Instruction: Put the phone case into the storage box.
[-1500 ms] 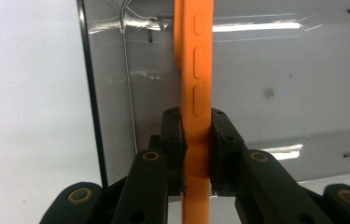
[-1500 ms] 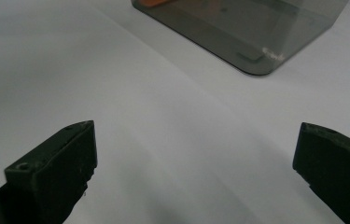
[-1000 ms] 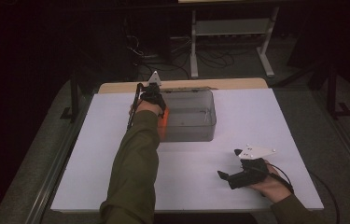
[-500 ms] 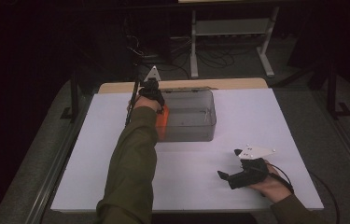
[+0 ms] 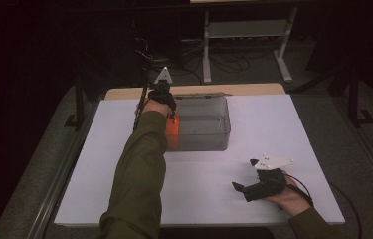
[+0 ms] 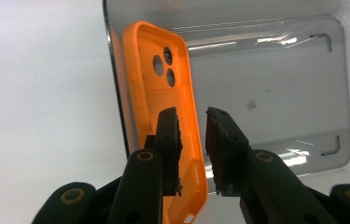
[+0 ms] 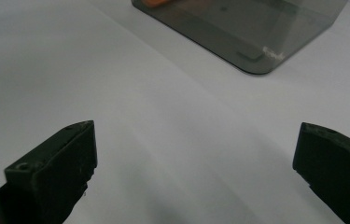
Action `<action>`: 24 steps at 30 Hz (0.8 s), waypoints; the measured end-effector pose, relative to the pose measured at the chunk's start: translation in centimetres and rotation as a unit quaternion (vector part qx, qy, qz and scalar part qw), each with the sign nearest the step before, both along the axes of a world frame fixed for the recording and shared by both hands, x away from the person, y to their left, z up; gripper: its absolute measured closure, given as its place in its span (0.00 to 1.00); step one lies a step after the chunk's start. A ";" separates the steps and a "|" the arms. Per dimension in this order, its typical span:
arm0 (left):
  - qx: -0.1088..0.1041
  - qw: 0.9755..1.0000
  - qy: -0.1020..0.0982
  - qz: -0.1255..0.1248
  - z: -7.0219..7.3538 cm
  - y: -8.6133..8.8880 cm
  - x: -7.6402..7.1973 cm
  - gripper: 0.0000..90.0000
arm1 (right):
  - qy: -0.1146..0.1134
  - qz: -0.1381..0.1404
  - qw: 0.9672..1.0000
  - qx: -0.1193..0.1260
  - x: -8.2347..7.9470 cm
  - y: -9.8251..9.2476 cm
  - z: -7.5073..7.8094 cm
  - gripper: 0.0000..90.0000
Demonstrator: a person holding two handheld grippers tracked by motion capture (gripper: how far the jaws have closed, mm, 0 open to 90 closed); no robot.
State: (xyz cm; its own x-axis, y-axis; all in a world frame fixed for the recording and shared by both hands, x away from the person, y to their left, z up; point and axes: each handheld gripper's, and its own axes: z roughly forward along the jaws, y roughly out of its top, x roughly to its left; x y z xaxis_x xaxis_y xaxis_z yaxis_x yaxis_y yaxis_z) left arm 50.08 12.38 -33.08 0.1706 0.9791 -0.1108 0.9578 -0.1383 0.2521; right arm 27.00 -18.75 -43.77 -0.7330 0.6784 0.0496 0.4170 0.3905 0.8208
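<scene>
Now the left gripper (image 6: 191, 140) reaches into the clear plastic bin (image 6: 303, 84), its jaws nearly together on the side edge of the orange phone case (image 6: 161, 88), which stands tilted against the bin's wall; the right gripper (image 5: 253, 189) rests on the white desk (image 5: 298, 129), jaws wide apart, holding nothing.

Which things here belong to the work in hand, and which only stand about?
In the work: orange phone case, clear bin, left gripper closed on the case's edge.
Standing about: right gripper open on the table, metal stand.
</scene>
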 end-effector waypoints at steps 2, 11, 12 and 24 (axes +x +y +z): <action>-0.003 1.000 -0.002 -0.005 -0.1 -0.1 0.0 0.80 | 0.001 -0.001 1.000 0.000 0.0 0.0 0.0 0.00; -0.016 0.996 -0.039 -0.073 0.3 -0.2 -0.3 0.71 | 0.002 -0.002 1.000 -0.002 0.0 -0.1 0.0 0.00; -0.019 0.996 -0.046 -0.080 0.4 -0.2 -0.4 0.70 | 0.002 -0.002 1.000 -0.002 0.0 -0.1 0.0 0.00; -0.065 0.982 -0.102 -0.147 0.6 1.1 -1.1 0.52 | 0.000 -0.005 1.000 -0.002 0.1 -0.4 -0.1 0.00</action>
State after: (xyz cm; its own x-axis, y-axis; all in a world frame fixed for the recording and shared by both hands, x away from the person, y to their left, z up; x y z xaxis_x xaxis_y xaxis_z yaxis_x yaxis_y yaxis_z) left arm 48.97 13.51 -32.49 0.4759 0.8636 -0.1664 0.8090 -0.3557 0.4680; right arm 27.13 -19.11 -43.91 -0.7266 0.6854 0.0481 0.4214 0.3892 0.8191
